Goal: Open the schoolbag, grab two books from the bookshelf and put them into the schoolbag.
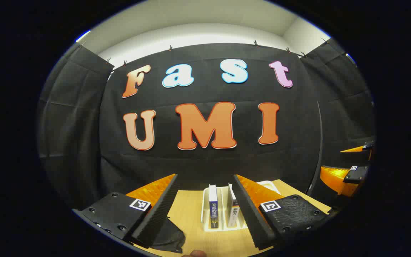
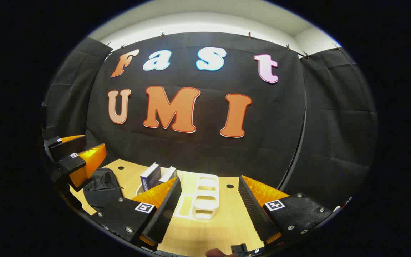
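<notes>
A white bookshelf [image 1: 205, 210] stands on the wooden table, straight ahead between my left gripper's fingers. It holds two upright books, a blue one [image 1: 213, 205] and a white one [image 1: 233, 211]. The black schoolbag [image 1: 170, 238] lies on the table left of the shelf, partly under my left finger. My left gripper [image 1: 205, 178] is open, holds nothing and hangs short of the shelf. In the right gripper view the shelf [image 2: 205, 196], blue book [image 2: 150, 176], white book [image 2: 170, 174] and bag [image 2: 102, 189] lie ahead and to the left. My right gripper [image 2: 209, 180] is open and holds nothing.
The wooden table [image 2: 209, 232] has two small round holes [image 2: 229, 186] near the back. Black cloth walls close in behind and at both sides. Each gripper sees the other at its side: the right one [image 1: 332, 160] and the left one [image 2: 94, 141].
</notes>
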`<state>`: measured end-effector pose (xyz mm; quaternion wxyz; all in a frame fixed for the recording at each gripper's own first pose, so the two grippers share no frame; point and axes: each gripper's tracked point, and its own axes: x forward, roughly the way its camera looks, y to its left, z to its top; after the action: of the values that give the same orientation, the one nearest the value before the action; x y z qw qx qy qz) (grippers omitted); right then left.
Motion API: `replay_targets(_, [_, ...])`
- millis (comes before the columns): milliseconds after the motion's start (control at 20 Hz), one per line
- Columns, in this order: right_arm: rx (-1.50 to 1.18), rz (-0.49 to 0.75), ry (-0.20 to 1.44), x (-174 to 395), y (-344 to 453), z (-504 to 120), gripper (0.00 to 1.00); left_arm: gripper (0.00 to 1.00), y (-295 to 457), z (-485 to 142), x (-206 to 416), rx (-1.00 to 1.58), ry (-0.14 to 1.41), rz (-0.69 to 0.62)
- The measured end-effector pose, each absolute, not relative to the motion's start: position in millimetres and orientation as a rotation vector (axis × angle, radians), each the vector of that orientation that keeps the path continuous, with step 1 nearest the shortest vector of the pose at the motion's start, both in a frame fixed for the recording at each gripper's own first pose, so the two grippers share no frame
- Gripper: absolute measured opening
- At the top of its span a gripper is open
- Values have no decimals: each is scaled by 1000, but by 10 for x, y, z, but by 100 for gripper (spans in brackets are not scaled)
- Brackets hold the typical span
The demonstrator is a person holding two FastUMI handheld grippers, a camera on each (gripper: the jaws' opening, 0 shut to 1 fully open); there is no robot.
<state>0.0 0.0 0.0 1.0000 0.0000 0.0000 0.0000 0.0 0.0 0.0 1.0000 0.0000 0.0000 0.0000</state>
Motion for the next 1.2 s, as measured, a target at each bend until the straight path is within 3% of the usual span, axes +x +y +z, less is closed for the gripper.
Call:
replay_targets(300, [-13,123,-43,338,465,111,96,96,324,-18,215,-23,-11,87])
replay_targets(350, [-6,143,-49,415,529,124,100,96,331,-33,259,-24,-13,93])
replay_targets(400, [4,157,-51,497,576,141,96,96,340,-36,303,-30,-18,97])
replay_targets(450, [13,177,-51,574,624,139,100,96,352,-65,342,-31,-21,103])
replay_targets(650, [57,255,-24,836,781,121,96,96,522,-248,517,-39,3,141])
replay_targets(900, [51,223,-29,1086,845,147,96,96,826,-289,719,-34,6,172])
replay_targets(1200, [81,122,7,1213,903,47,96,96,897,-355,997,-17,14,96])
